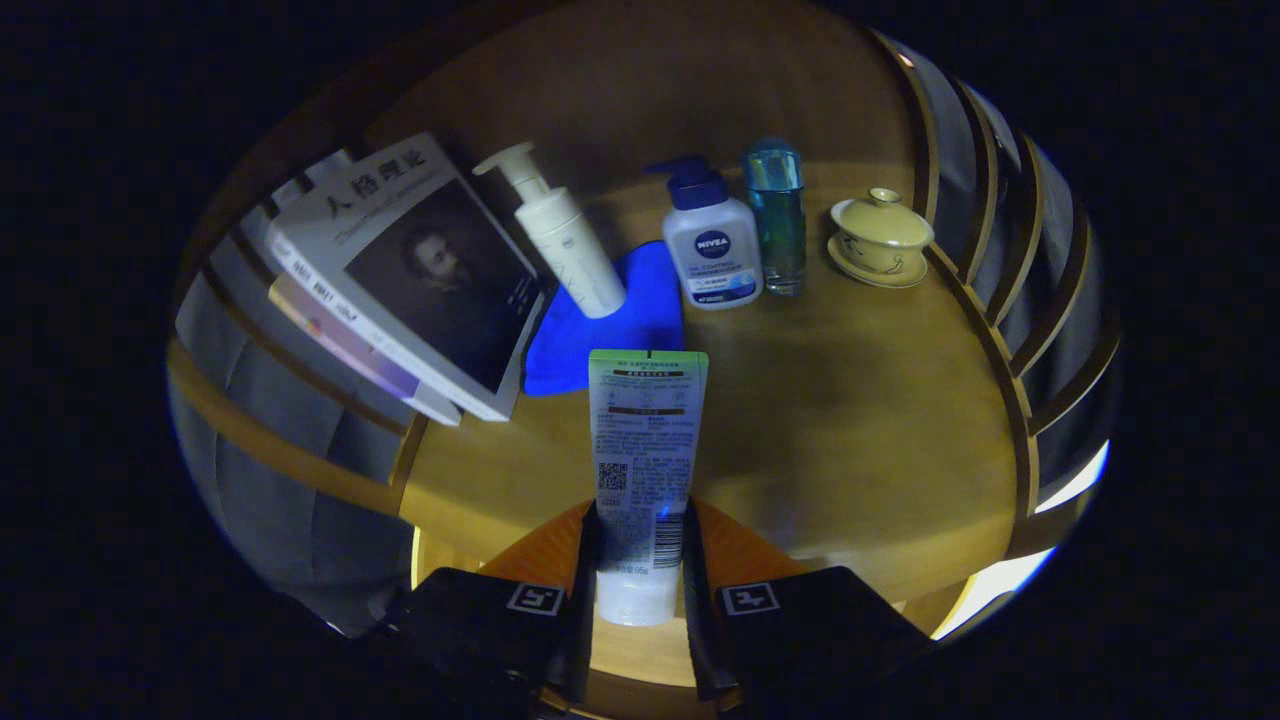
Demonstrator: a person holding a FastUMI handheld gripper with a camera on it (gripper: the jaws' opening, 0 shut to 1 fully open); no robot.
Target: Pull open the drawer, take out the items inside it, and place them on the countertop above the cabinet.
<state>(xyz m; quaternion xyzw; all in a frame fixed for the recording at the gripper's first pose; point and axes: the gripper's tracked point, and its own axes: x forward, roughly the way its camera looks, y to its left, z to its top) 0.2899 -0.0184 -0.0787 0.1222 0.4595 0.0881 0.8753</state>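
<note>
While the gripper [640, 560] carries the tube [645, 470] out over the wooden countertop [860, 420], the job in hand looks like setting it down, and the smart play, I'd say, is to aim for the bare wood right of centre, lower until the tube rests, and only then let go. Left of centre is crowded! The jaws are closed to the tube's width, one finger pressed on each side near its white cap end at the bottom centre of the frame, so the hold looks firm. From there the tube runs straight up the middle, its flat crimped end reaching just short of a blue cloth [610, 330]. Along the upper part stand a white pump bottle [565, 240], leaning over the cloth, a blue-capped pump bottle [710, 245], a clear blue bottle [775, 215] and a lidded cup on a saucer [880, 238]. Books [400, 280] are stacked at upper left. Whether the tube touches the wood yet, I cannot tell.
</note>
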